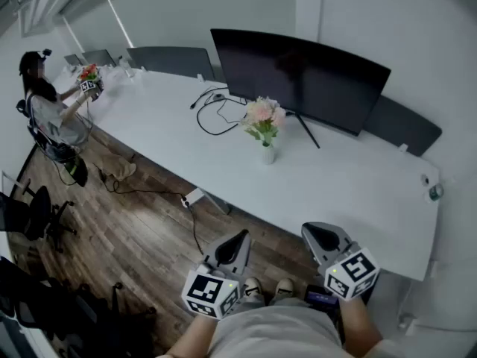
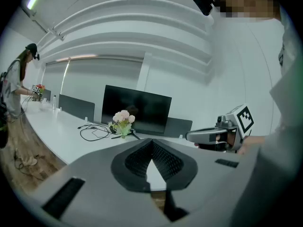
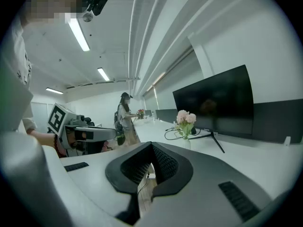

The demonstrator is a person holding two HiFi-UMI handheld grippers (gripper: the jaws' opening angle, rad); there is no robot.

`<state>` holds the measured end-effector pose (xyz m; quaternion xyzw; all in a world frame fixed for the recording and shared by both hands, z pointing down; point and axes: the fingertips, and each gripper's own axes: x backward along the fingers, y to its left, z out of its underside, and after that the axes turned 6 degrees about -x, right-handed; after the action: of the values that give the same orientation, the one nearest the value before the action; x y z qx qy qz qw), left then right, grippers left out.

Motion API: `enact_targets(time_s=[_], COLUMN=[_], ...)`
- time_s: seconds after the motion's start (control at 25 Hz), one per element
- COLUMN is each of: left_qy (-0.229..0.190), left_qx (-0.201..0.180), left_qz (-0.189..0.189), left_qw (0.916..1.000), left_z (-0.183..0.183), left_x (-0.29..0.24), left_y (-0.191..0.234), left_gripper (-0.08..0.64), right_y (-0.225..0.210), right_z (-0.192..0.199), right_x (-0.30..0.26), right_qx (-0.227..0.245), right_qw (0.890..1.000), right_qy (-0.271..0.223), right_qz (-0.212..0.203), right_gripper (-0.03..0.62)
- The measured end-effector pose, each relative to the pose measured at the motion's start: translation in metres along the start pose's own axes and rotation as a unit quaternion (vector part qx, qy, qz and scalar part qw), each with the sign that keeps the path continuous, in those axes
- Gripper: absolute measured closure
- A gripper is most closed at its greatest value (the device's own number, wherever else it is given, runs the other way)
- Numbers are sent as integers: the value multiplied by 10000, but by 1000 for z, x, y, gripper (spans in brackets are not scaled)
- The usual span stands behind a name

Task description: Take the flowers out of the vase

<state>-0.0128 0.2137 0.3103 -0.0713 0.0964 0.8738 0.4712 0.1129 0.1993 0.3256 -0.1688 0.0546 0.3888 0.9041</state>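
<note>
Head view: left claw point(image 1: 240, 239) and right claw point(image 1: 317, 233) closed, empty; flowers point(image 1: 262, 116) in vase point(image 1: 267, 154).

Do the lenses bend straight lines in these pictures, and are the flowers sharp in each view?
Head view: the table edge bows mildly, and the flowers are fairly sharp. Left gripper view: strong fisheye with a black round border; the flowers are small but recognisable. Right gripper view: the same fisheye, the ceiling light glares white, and the flowers are clear.

The flowers point(image 1: 262, 116) are pink over green, the vase point(image 1: 267, 155) and worktop point(image 1: 350, 192) white, the monitor point(image 1: 298, 73) black, the floor point(image 1: 134, 230) brown-grained wood.
</note>
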Motion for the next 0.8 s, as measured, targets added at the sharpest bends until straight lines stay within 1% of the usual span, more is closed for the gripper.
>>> enact_targets(time_s=[0.2, 0.48, 0.64, 0.8], left_qy=[35, -30, -21, -42], left_qx=[-1, 52, 78, 21], left_qz=[44, 118, 144, 245], left_qw=[10000, 9999, 9999, 9997], left_z=[8, 7, 11, 16], left_x=[4, 6, 12, 19], left_y=[3, 12, 22, 34], left_gripper=[557, 558, 558, 558], right_y=[6, 11, 13, 21], right_z=[7, 5, -3, -8], right_x=[-2, -12, -17, -24], right_qx=[-74, 7, 7, -75], right_qw=[9999, 9998, 9997, 9991], right_qy=[98, 164, -48, -242], right_qz=[20, 69, 257, 342], right_gripper=[563, 563, 561, 560])
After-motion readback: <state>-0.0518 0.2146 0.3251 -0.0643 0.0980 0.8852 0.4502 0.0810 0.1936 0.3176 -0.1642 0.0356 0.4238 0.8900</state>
